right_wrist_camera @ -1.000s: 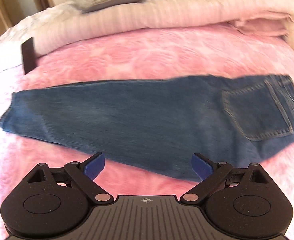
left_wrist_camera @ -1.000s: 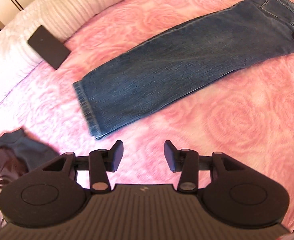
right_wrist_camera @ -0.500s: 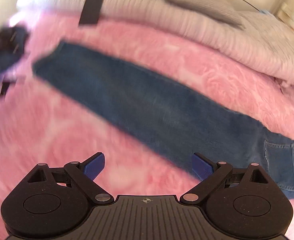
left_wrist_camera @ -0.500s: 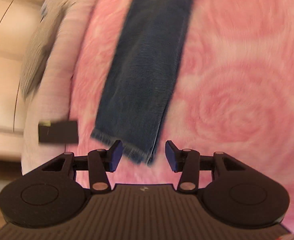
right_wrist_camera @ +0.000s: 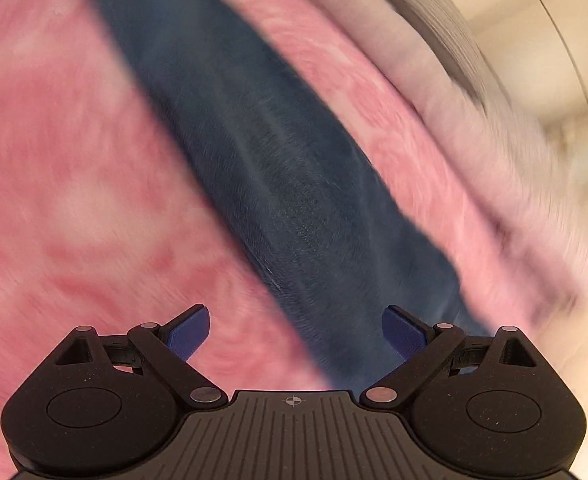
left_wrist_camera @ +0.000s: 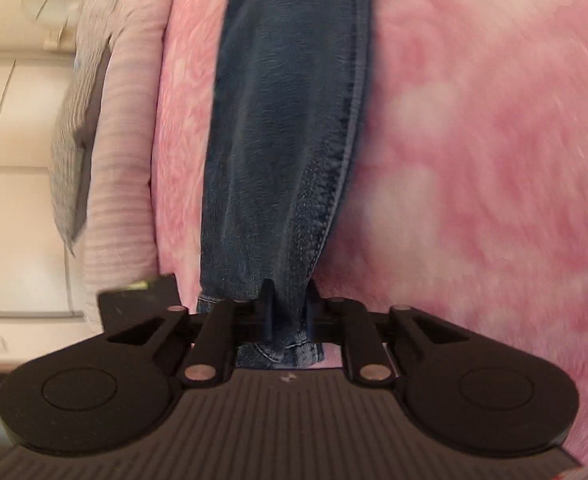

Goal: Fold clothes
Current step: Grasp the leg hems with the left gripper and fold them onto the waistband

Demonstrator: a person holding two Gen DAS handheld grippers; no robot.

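A pair of blue jeans (left_wrist_camera: 289, 120) lies stretched out on a pink rose-patterned blanket (left_wrist_camera: 474, 140). My left gripper (left_wrist_camera: 289, 312) is shut on the hem end of the jeans, and the denim bunches between its fingers and runs away up the view. In the blurred right wrist view the jeans (right_wrist_camera: 277, 184) cross diagonally from upper left to lower right. My right gripper (right_wrist_camera: 296, 334) is open and low over the jeans, with denim under the gap and nothing between its blue pads (right_wrist_camera: 187, 334).
A dark flat rectangular object (left_wrist_camera: 137, 300) lies just left of the left gripper, on the pale striped bedding (left_wrist_camera: 121, 160). A grey pillow (left_wrist_camera: 69, 152) and cream cabinet fronts (left_wrist_camera: 9, 120) lie beyond. Pale bedding (right_wrist_camera: 474, 120) also borders the blanket in the right view.
My left gripper swung to the jeans' hem, moved in and shut on it. My right gripper stayed open while swinging fast and dropping closer over the jeans.
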